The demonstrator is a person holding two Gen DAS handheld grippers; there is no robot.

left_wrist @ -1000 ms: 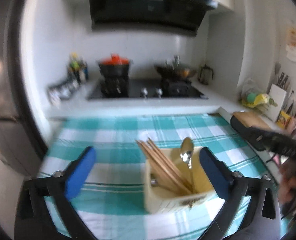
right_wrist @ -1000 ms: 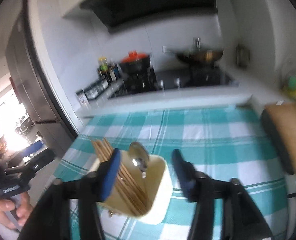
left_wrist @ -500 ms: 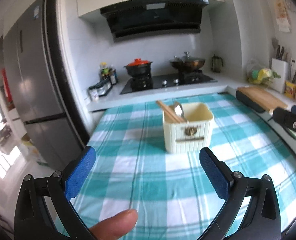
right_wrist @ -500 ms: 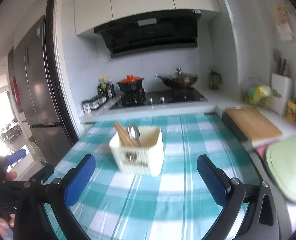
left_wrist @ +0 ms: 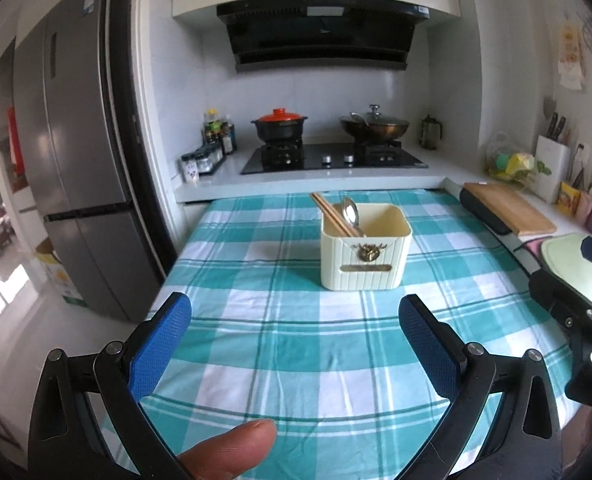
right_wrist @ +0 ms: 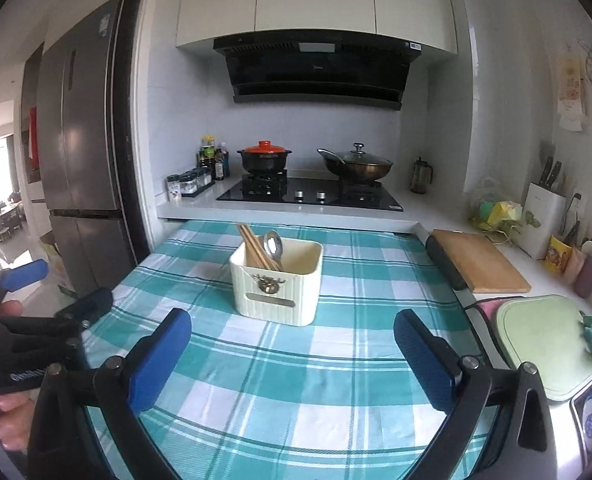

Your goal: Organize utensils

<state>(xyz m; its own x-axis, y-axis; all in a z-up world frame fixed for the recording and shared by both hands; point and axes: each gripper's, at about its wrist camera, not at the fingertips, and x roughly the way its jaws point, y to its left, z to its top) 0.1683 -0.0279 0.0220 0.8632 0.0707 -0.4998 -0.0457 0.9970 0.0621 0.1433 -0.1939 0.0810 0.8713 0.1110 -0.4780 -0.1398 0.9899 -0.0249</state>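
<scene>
On the checked tablecloth (left_wrist: pixel 280 336) a cream utensil holder (left_wrist: pixel 366 256) is seen upright, well apart from both grippers. Wooden chopsticks (left_wrist: pixel 332 216) and a metal spoon (left_wrist: pixel 351 214) are leaned into its left side; the right side appears empty, though its floor is hidden. The left gripper (left_wrist: pixel 296 344) is held wide with nothing between the pads — likewise the right gripper (right_wrist: pixel 292 356). No loose utensils are visible on the cloth, so the task is judged close to done. Risks noted: the holder is light and top-loaded to one side — a sideways knock from a pad could tip it; a snagged cloth could drag it toward the cutting board (left_wrist: pixel 508 208).
</scene>
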